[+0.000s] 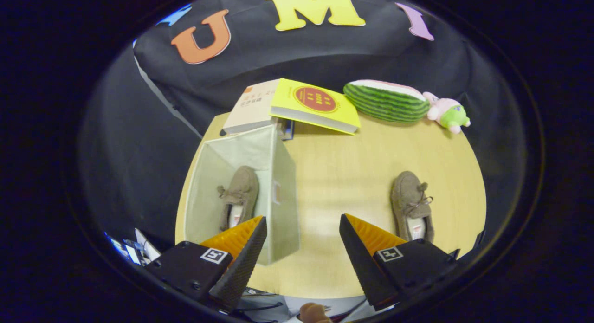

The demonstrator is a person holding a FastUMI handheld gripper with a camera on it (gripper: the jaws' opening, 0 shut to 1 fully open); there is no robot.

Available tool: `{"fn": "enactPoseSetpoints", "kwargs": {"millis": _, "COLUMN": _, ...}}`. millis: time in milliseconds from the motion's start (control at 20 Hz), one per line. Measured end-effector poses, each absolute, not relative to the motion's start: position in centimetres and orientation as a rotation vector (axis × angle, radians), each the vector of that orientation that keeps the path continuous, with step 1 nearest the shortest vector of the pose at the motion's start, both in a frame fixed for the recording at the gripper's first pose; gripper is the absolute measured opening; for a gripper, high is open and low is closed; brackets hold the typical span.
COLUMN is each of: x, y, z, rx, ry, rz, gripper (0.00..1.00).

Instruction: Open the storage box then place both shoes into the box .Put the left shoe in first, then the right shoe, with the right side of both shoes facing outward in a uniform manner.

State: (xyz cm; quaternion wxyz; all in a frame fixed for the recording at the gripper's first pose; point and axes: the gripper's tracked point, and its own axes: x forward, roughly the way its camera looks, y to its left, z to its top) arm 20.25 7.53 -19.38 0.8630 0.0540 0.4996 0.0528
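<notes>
Nearest the camera, at the bottom of the frame, the gripper (302, 242) is seen with its two fingers held wide apart and nothing between them; bare tabletop shows through the gap. Just below the fingers, at the very bottom centre, a small part of a hand (313, 312) is visible.

Beyond the left finger, in the lower left of the round wooden table (352, 174), the storage box (283, 193) is found standing open, a pale fabric box with upright walls. Inside it, one brown shoe (239, 195) is laid on the box floor, toe pointed away from the camera, its heel partly hidden by the left finger's tip.

Beyond the right finger, at the right of the table and well apart from the box, a second brown shoe (412, 204) is seen resting on the bare tabletop, also with its toe pointed away and a bow on top.

At the far edge of the table, upper centre of the frame, a yellow book (315, 105) is stacked on a pale book (250, 107), just behind the box. To the upper right, a watermelon plush (386, 101) and a small pink and green plush toy (448, 112) are set side by side.
</notes>
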Motion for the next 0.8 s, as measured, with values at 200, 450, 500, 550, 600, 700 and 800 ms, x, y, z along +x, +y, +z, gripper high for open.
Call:
{"fn": "enactPoseSetpoints", "kwargs": {"millis": 200, "x": 20.6, "y": 1.1, "z": -20.7, "rx": 0.067, "ry": 1.084, "rz": 0.053, "gripper": 1.00}}
{"fn": "enactPoseSetpoints", "kwargs": {"millis": 450, "x": 20.3, "y": -6.1, "z": -23.4, "rx": 0.004, "ry": 1.148, "rz": -0.025, "gripper": 1.00}}
{"fn": "enactPoseSetpoints", "kwargs": {"millis": 500, "x": 19.9, "y": -7.3, "z": -24.1, "rx": -0.011, "ry": 1.176, "rz": -0.034, "gripper": 1.00}}
{"fn": "enactPoseSetpoints", "kwargs": {"millis": 550, "x": 19.7, "y": -8.4, "z": -24.6, "rx": -0.027, "ry": 1.194, "rz": -0.042, "gripper": 1.00}}
{"fn": "enactPoseSetpoints", "kwargs": {"millis": 600, "x": 19.7, "y": -9.6, "z": -25.3, "rx": -0.041, "ry": 1.203, "rz": -0.058, "gripper": 1.00}}
{"fn": "enactPoseSetpoints", "kwargs": {"millis": 700, "x": 19.5, "y": -12.4, "z": -25.9, "rx": -0.070, "ry": 1.222, "rz": -0.118, "gripper": 1.00}}
{"fn": "enactPoseSetpoints", "kwargs": {"millis": 800, "x": 18.9, "y": -15.0, "z": -26.3, "rx": -0.095, "ry": 1.264, "rz": -0.177, "gripper": 1.00}}
